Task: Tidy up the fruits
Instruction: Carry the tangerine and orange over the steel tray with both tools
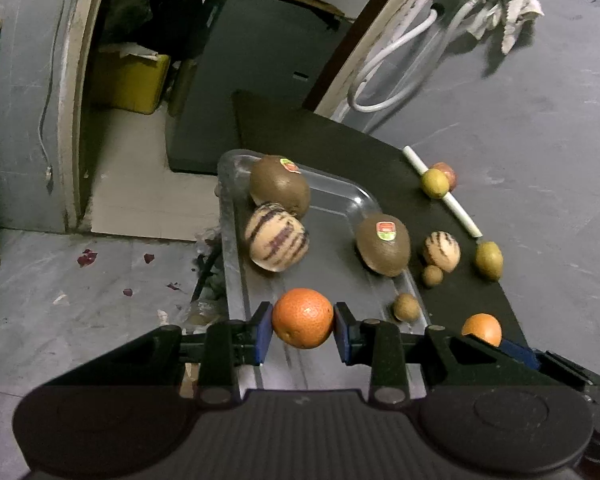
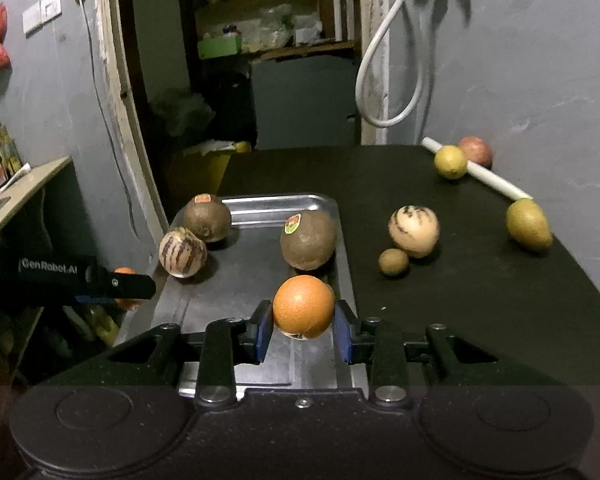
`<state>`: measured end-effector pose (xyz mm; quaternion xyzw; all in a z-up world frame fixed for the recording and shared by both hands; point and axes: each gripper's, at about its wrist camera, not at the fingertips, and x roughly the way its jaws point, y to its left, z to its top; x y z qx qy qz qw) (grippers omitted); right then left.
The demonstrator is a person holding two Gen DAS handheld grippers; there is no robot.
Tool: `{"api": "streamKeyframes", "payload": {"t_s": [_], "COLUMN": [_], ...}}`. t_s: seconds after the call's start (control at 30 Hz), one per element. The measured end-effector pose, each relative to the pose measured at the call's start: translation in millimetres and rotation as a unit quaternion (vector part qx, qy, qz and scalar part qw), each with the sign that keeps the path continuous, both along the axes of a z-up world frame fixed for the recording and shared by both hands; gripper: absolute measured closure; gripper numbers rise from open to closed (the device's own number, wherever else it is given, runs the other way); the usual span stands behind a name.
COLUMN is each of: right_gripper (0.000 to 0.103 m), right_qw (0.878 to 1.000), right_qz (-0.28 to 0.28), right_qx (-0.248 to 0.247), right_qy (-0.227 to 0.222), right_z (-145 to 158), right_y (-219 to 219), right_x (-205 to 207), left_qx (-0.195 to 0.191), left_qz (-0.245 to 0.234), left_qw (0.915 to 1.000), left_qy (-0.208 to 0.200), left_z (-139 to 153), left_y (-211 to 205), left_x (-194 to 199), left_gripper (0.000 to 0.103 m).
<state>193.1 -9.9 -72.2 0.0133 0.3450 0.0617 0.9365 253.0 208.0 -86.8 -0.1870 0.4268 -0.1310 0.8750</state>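
My left gripper [image 1: 302, 320] is shut on an orange [image 1: 302, 312], held over the near end of a metal tray [image 1: 231, 264]. My right gripper [image 2: 303, 322] is shut on a second orange [image 2: 303, 304], above the near right part of the tray [image 2: 260, 203]. In the tray lie two stickered brown kiwis [image 1: 279, 185] [image 1: 383, 245], a striped melon [image 1: 277, 242] and a small brown fruit [image 1: 406, 307]. The right wrist view shows the left gripper [image 2: 112, 282] at the left, its orange mostly hidden.
On the black table [image 2: 480, 300] right of the tray lie a striped melon [image 2: 414, 231], a small brown fruit [image 2: 394, 262], two yellow-green lemons [image 2: 451, 162] [image 2: 529, 224], a reddish fruit [image 2: 475, 151] and a white stick [image 2: 496, 180]. A grey wall stands behind; the tray's left side overhangs the floor.
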Motion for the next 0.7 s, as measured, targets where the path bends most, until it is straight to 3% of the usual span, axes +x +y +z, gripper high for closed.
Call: {"api": "streamKeyframes", "payload": {"t_s": [0.3, 0.7], "right_gripper": [0.068, 0.068], "right_qw": [1.0, 1.0], "right_qz": [0.001, -0.009], "right_qx": [-0.003, -0.007], "right_qy": [0.025, 0.029], "right_z": [-31.1, -47.2], "right_y": [9.4, 9.6], "right_x": [19.8, 23.3], "left_qx": [0.024, 0.042], "left_qz": [-0.03, -0.055], "left_qw": [0.9992, 0.9976], "left_qy": [0.016, 0.004], "left_z": [-15.7, -26.8], "left_y": [-4.8, -18.0], "left_x": [21.3, 31.9], "left_gripper": [0.068, 0.068]}}
